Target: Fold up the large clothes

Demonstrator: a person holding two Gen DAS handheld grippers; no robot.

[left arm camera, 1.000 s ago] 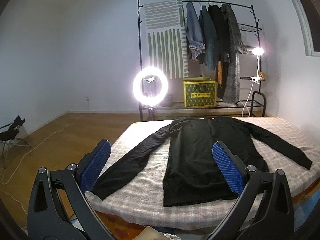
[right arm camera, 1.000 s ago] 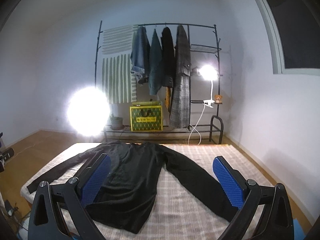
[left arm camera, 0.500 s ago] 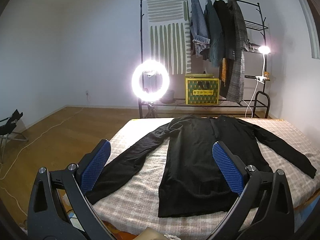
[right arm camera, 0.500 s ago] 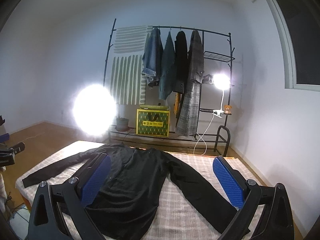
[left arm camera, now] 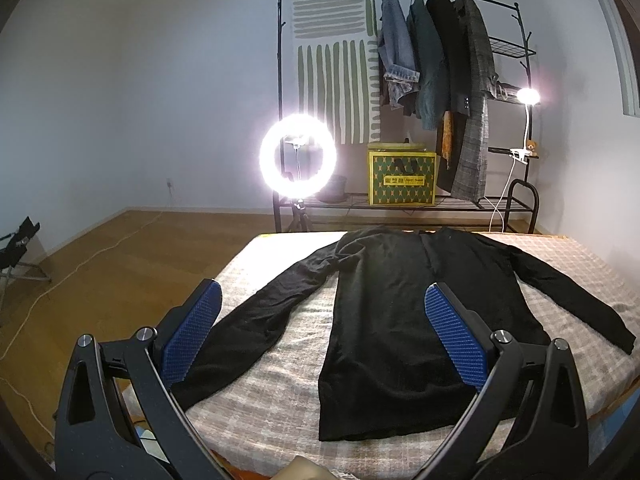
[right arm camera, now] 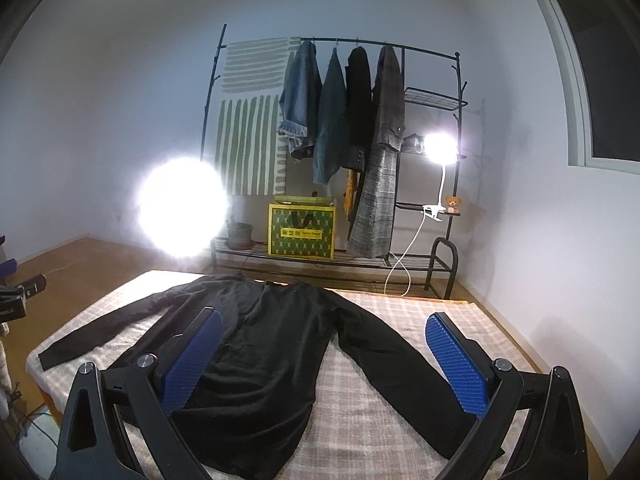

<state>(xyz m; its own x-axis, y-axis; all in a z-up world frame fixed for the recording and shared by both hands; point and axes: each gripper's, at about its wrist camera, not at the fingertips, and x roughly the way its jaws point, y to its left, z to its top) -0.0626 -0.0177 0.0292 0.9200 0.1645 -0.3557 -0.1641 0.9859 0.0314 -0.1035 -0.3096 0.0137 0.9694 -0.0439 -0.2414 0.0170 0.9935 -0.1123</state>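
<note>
Sweater (left arm camera: 404, 320): lies flat on the bed (left arm camera: 280, 412), sleeves spread — laid out ready for you to fold.
Left claw (left arm camera: 324, 340): jaws wide apart, empty, above the hem.
Right claw (right arm camera: 324, 364): likewise spread, empty — poised near the right sleeve (right arm camera: 404, 364).

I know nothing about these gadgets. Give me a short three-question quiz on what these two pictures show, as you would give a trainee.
1. True or false: the black long-sleeved knit top lies flat on the checked bed cover with both sleeves spread outward.
2. Multiple choice: the left gripper and the right gripper, each with blue ribbed pads, are A) shut on a sleeve, B) open and holding nothing, C) shut on the hem.
3. Fill in: between the glowing ring light and the hanging grey plaid coat, the rack's bottom shelf holds a yellow patterned ____.

Key: 1 true; 2 B; 3 box.
</note>
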